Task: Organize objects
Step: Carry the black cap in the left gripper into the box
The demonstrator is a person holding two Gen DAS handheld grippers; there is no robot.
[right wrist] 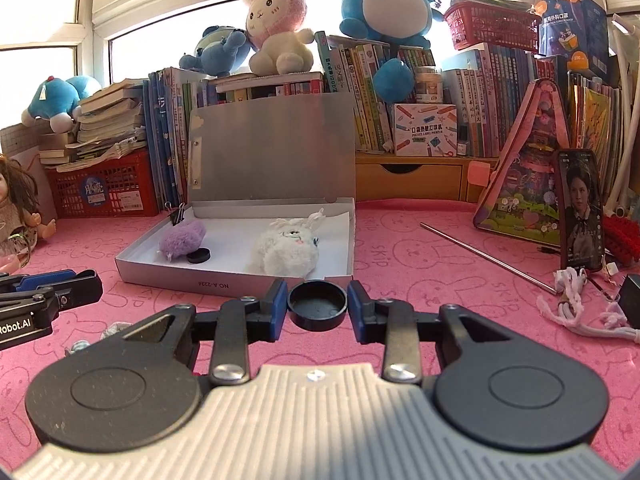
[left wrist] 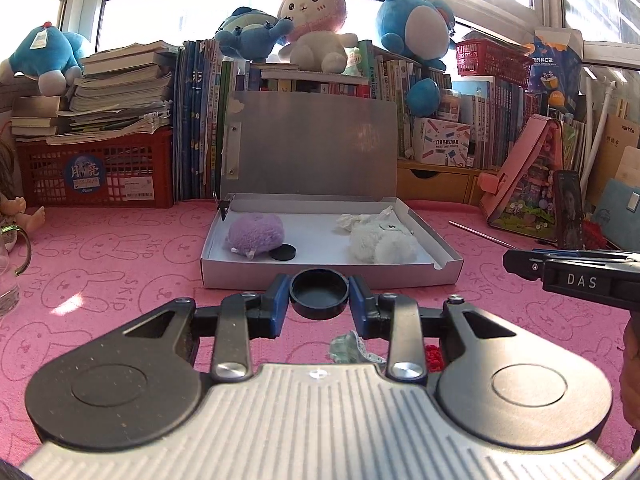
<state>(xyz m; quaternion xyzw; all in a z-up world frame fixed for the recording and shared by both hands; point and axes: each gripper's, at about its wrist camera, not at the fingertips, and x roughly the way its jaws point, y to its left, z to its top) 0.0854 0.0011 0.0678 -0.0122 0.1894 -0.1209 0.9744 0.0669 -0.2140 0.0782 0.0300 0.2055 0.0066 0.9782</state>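
Observation:
My left gripper [left wrist: 319, 286] is shut on a black round cap [left wrist: 319, 300], held open side up just in front of the silver box [left wrist: 320, 276]. My right gripper [right wrist: 317, 296] is shut on a second black cap [right wrist: 317, 312], also near the box's front wall [right wrist: 224, 280]. The box stands open with its lid upright. Inside lie a purple plush [left wrist: 256, 234], a white plush [left wrist: 382, 242] and a third black cap [left wrist: 283, 252]. A binder clip [right wrist: 176, 214] grips the box's back left corner.
Both grippers hang over a pink bunny-print mat [left wrist: 120, 248]. Books, red crates [left wrist: 96, 178] and plush toys line the back. A phone [right wrist: 580, 216], a metal rod [right wrist: 488, 256] and white cord [right wrist: 576, 304] lie to the right. A doll [right wrist: 18, 208] sits far left.

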